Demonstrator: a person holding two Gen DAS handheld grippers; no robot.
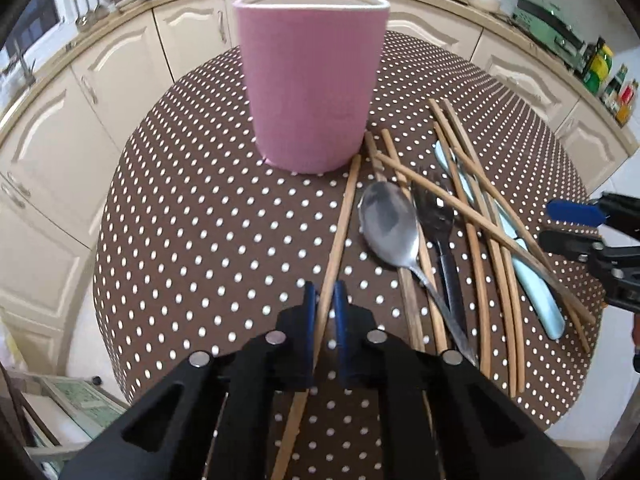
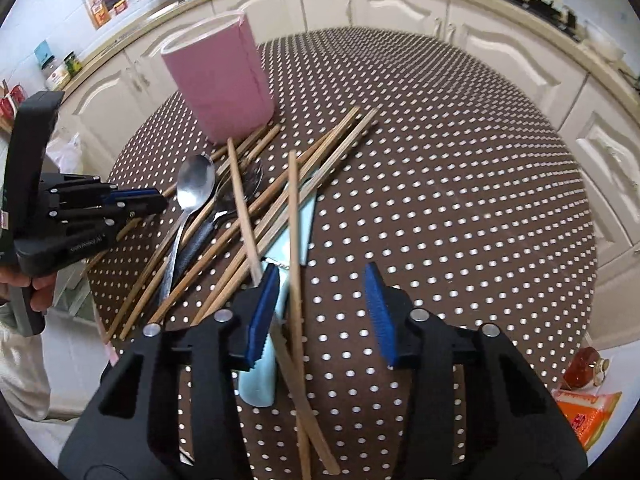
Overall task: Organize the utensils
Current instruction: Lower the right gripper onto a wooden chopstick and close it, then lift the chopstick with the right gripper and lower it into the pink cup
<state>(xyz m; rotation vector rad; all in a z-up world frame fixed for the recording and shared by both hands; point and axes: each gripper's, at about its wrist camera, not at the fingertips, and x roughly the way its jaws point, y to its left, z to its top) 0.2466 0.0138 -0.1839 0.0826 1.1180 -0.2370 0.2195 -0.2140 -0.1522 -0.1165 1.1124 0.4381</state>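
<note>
Presently, the left gripper (image 1: 323,300) is closed down to a narrow gap around a single wooden chopstick (image 1: 340,224); its blue pads (image 1: 309,312) stand just either side of the stick, which runs between them, and whether they already press on it cannot be told. This chopstick lies apart from the others, on the left edge of the pile, with its far tip close to the base of the pink holder (image 1: 310,80). The holder stands upright near the far side of the round table (image 1: 200,220), which is covered in a brown cloth with white dots.

To the right of the gripped stick lies the metal spoon (image 1: 386,224), bowl facing up. Beside it lies a fork (image 1: 436,216) with a dark handle. Several more chopsticks (image 1: 480,216) cross over both. Further right, partly under the sticks, lies a knife with a pale blue handle (image 1: 536,292).

In the right wrist view, the right gripper (image 2: 320,312) is partly open. Between its fingers pass two crossed sticks (image 2: 294,280) and the pale blue handle. The left pad (image 2: 262,312) sits against them; the right pad (image 2: 380,312) stands clear of them. At the left edge of this view a hand (image 2: 38,288) holds the left gripper's grip.
</note>
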